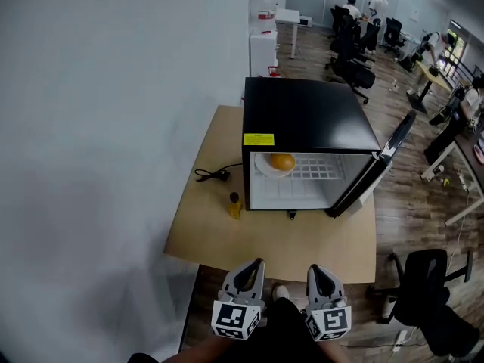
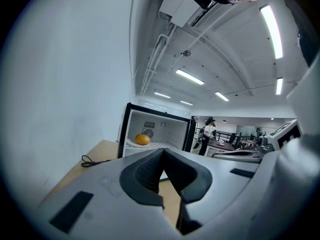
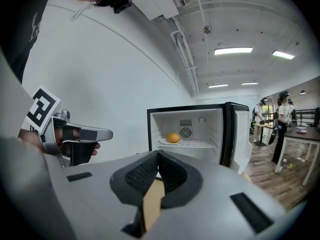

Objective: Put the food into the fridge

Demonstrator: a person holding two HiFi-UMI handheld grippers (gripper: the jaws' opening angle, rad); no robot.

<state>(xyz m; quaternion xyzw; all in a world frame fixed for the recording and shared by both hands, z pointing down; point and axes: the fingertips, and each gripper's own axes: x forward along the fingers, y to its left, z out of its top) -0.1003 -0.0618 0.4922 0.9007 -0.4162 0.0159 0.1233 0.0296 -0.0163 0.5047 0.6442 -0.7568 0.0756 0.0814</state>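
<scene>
A black mini fridge [image 1: 302,112] stands on a wooden table [image 1: 219,237] with its door [image 1: 376,169] swung open to the right. Inside, an orange [image 1: 282,161] lies on a white plate [image 1: 264,168] on the wire shelf. Both gripper views also show the orange [image 2: 142,139] [image 3: 173,138]. My left gripper [image 1: 254,266] and right gripper [image 1: 318,271] hang side by side just off the table's front edge, well short of the fridge. Both are shut with nothing between the jaws, as the left gripper [image 2: 163,152] and right gripper [image 3: 158,154] show in their own views.
A small yellow object [image 1: 235,205] stands on the table in front of the fridge's left corner. A black cable [image 1: 212,175] lies to its left. A white wall runs along the left. A black office chair [image 1: 423,286] stands at the right; people work at desks far behind.
</scene>
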